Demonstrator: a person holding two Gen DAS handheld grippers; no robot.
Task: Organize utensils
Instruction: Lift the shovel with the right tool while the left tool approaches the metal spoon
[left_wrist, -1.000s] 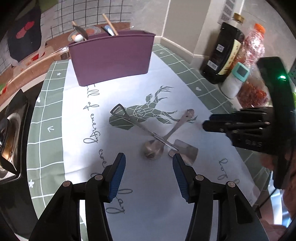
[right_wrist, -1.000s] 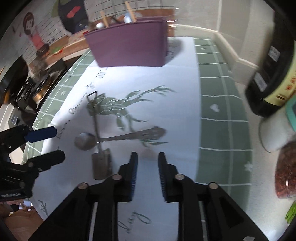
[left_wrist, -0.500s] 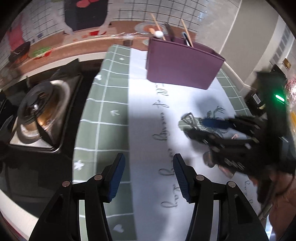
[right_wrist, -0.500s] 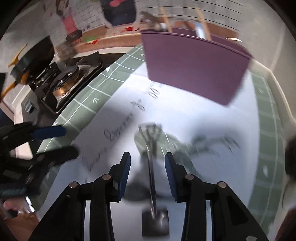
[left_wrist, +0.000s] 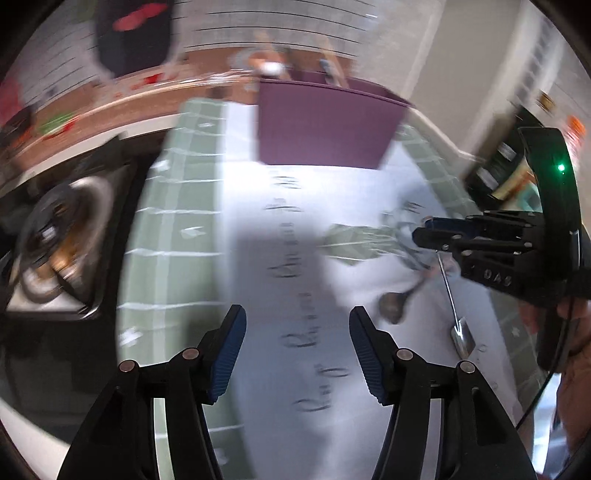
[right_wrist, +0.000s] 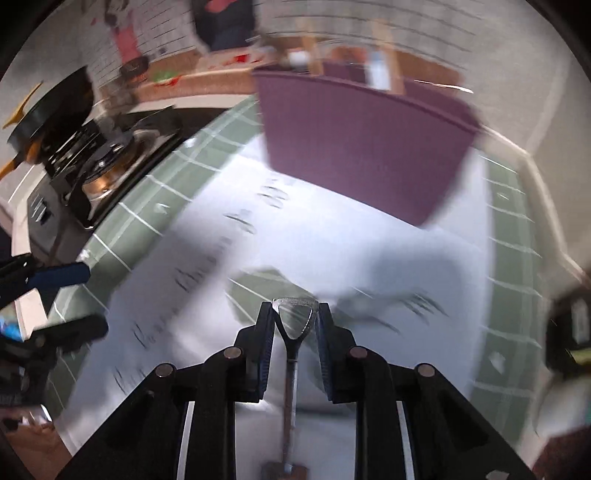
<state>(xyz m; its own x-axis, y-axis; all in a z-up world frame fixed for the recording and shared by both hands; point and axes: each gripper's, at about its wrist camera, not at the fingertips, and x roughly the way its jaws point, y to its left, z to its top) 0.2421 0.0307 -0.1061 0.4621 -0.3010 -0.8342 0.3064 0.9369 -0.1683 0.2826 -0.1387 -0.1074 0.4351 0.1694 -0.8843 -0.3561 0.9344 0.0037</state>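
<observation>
Two loose utensils logged, neither in the purple utensil holder (right_wrist: 362, 147) yet. Holder at 12 o'clock on the cloth, already stocked with several upright pieces: wooden sticks, something pale-tipped, too blurred to name further.

Right gripper (right_wrist: 295, 314): clenched on the triangular loop handle of the small metal shovel-shaped spoon (right_wrist: 291, 369). Just been closing, with the loop pinched between the pads. From the left wrist view: shaft hanging down from the tips at 3 o'clock, blade low near the cloth. Cannot tell whether clear of it.

Left gripper (left_wrist: 295, 321): released, nothing between the pads, hovering over bare cloth at 6 o'clock.

Round-bowled spoon (left_wrist: 393, 310): lying on the cloth at about 4 o'clock in the left wrist view, near the hanging shovel blade, untouched.

Judged progress: pick of item one made. Carry to holder and drop outstanding, then the same for the round spoon. Well short of halfway for the loose pair.

Surface: white tablecloth (left_wrist: 258, 258) with green checked border, grey-green deer print, dark script lettering.

Room: gas hob (left_wrist: 55, 240) at 9 o'clock, off the cloth edge. Wooden ledge and tiled wall behind the holder at 12. Dark bottle (left_wrist: 491, 173) at 2 o'clock. Heavy motion blur in both views.
</observation>
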